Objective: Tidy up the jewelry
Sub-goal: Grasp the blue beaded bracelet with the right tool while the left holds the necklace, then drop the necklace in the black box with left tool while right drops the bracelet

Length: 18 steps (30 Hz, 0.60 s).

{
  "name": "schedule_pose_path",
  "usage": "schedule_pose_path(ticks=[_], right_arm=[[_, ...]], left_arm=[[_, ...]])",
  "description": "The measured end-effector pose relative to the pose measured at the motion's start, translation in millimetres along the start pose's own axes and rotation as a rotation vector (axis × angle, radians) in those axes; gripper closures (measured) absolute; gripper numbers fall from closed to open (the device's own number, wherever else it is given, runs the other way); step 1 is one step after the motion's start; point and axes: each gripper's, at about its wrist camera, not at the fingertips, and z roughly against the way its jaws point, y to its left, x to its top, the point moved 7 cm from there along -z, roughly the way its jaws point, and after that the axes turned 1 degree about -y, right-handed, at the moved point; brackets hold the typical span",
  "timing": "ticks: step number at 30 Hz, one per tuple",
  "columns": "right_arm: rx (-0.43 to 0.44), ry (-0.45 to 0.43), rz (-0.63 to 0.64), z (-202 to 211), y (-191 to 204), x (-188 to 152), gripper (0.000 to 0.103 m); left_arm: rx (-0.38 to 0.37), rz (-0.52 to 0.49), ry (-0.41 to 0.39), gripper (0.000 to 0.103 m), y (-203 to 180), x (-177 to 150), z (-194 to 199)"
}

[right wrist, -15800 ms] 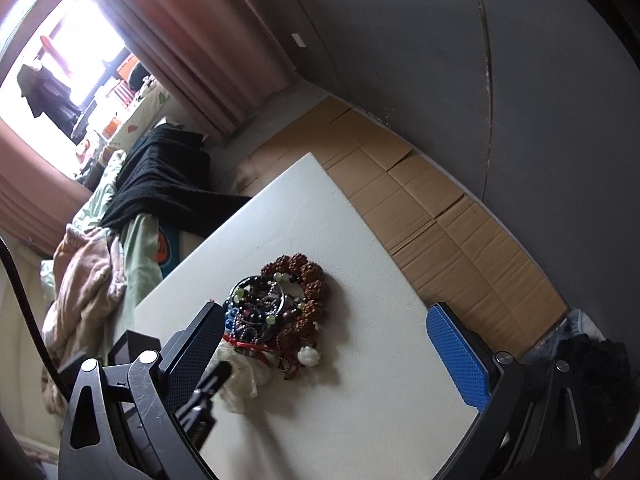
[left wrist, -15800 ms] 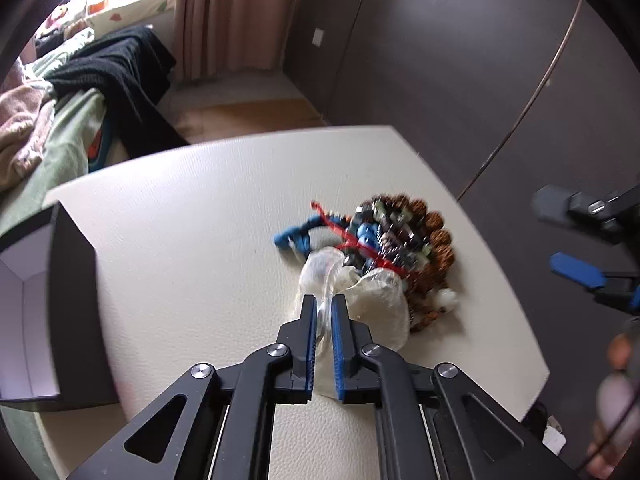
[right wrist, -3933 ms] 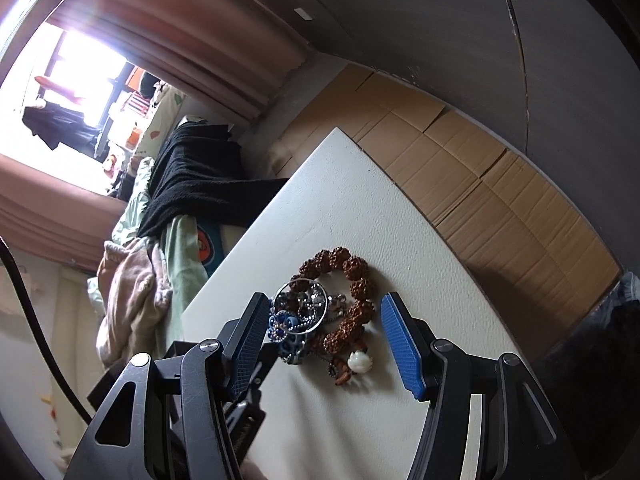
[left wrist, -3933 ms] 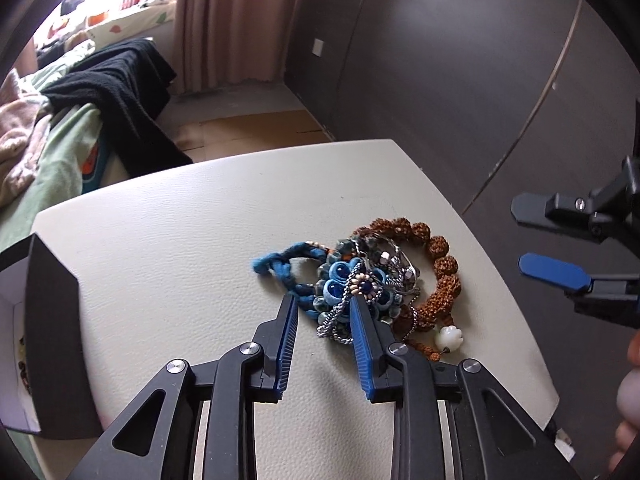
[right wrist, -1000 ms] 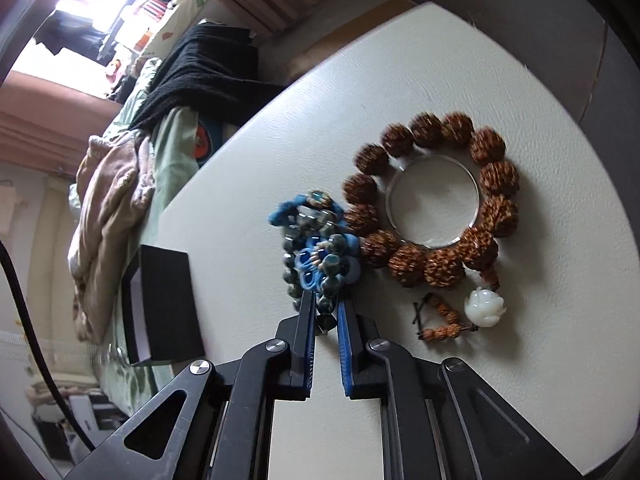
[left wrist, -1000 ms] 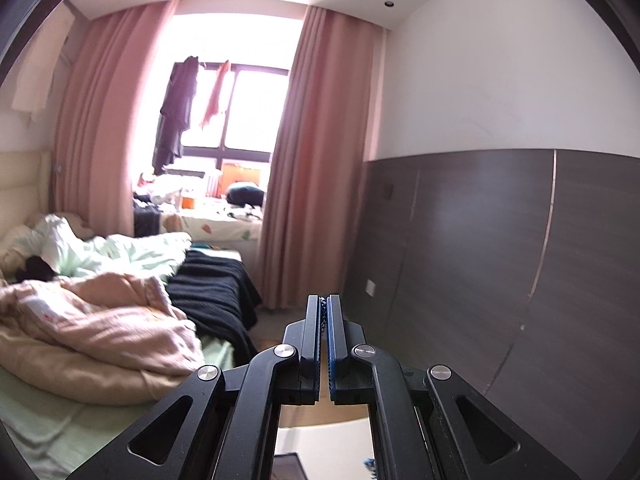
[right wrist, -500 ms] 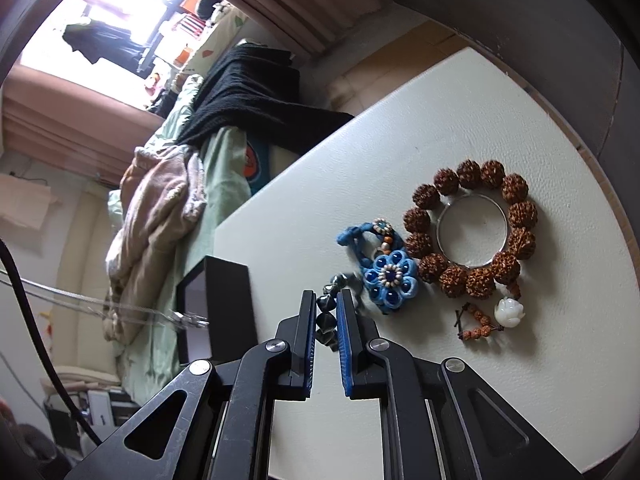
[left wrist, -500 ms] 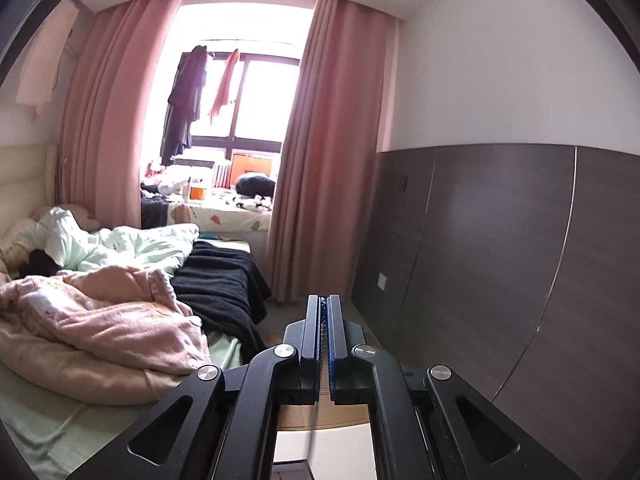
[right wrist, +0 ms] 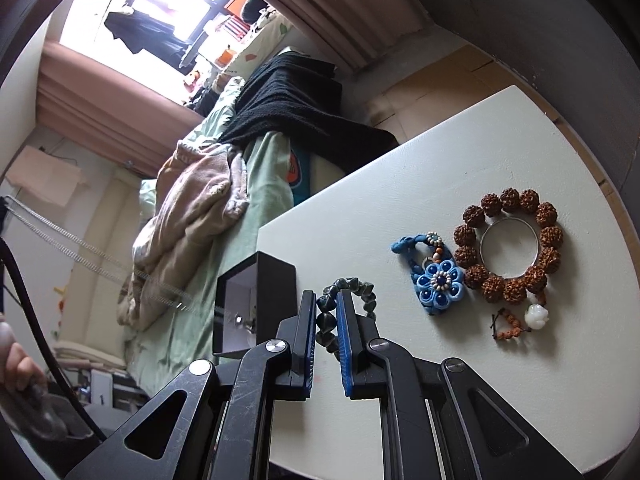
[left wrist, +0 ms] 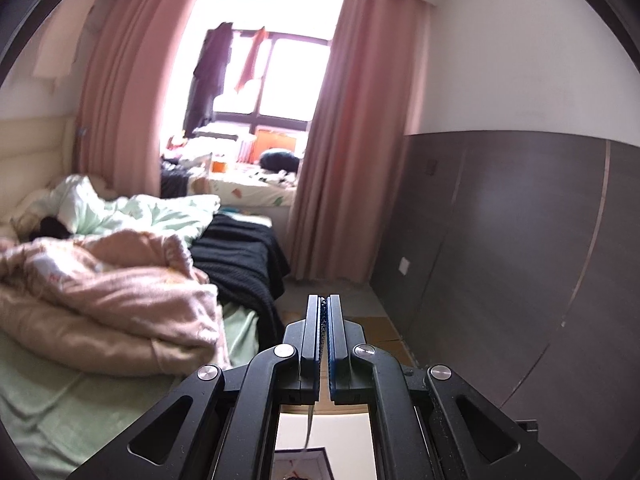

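Observation:
My right gripper (right wrist: 324, 294) is shut on a dark green bead bracelet (right wrist: 325, 322) and holds it above the white table (right wrist: 360, 216). On the table to its right lie a blue flower bracelet (right wrist: 438, 280) and a brown bead bracelet (right wrist: 492, 286) ringed around a silver bangle (right wrist: 482, 240). A black box (right wrist: 276, 280) with a white inside stands at the table's left edge. My left gripper (left wrist: 324, 300) is shut on a thin silver chain (left wrist: 309, 420), which hangs down toward the box (left wrist: 300, 460). From the right wrist the chain (right wrist: 100, 256) slants down to the box's opening.
A bed with pink and green bedding (left wrist: 100, 300) and a black blanket (right wrist: 296, 108) runs along the table's left side. Dark wall panels (left wrist: 520, 260) stand to the right. A person's hand (right wrist: 20, 364) shows at the lower left. Cardboard covers the floor (right wrist: 436, 84) beyond the table.
My right gripper has risen, lifting the green bracelet off the jewelry pile. My left gripper has sunk, and the box's open top has come into view below its jaws.

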Motion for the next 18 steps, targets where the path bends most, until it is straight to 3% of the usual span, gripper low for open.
schedule_pose_path(ticks=[5,18], right_arm=[[-0.014,0.015,-0.009,-6,-3,-3,0.091],[-0.003,0.002,-0.004,-10,5,-9,0.091]], left_arm=[[0.009,0.081,0.044,0.101,19,-27,-13],[0.013,0.277,0.248,0.101,50,-141,-56]])
